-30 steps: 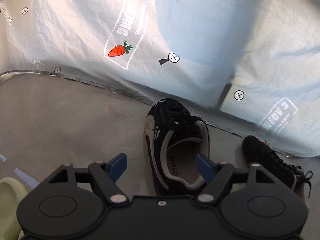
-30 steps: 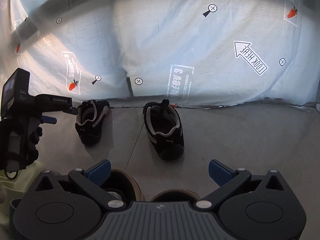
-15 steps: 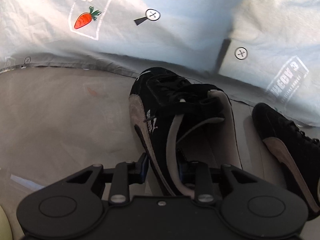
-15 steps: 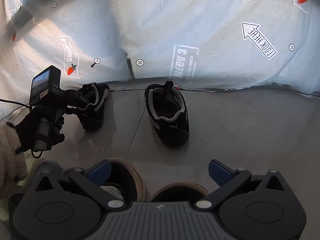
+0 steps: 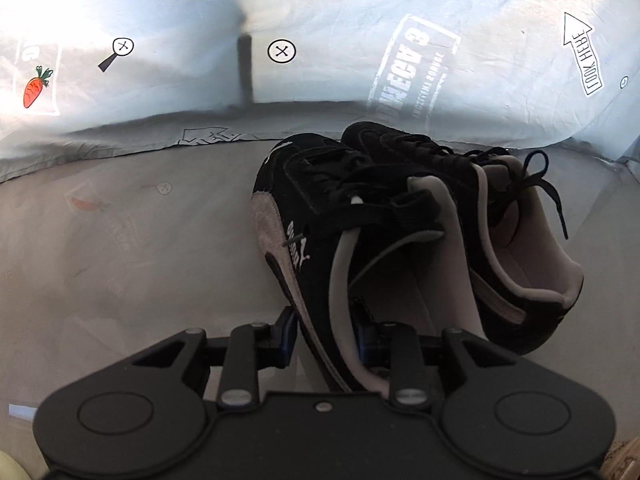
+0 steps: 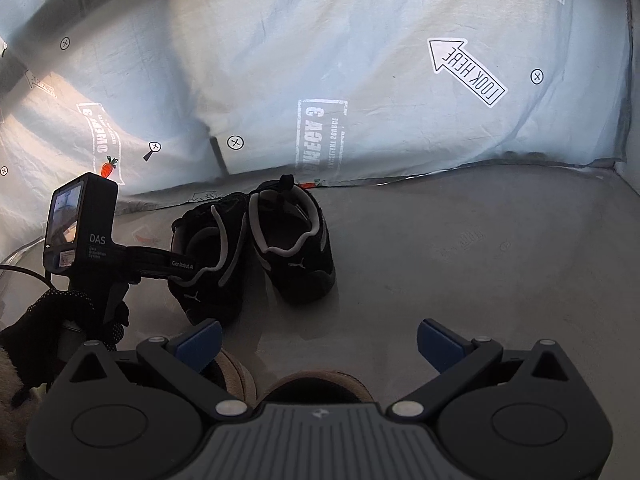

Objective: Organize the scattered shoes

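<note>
Two black sneakers sit touching at frame centre; my left gripper [image 5: 326, 336] pinches the left sneaker [image 5: 320, 248] by its side wall, right gripper [image 6: 318, 342] gapes empty.

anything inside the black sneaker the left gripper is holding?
Nothing visible. The sneaker held by the left gripper shows a grey lining and part of the insole. Its toe end is covered by the tongue and laces, and the second sneaker hides part of the opening.
</note>
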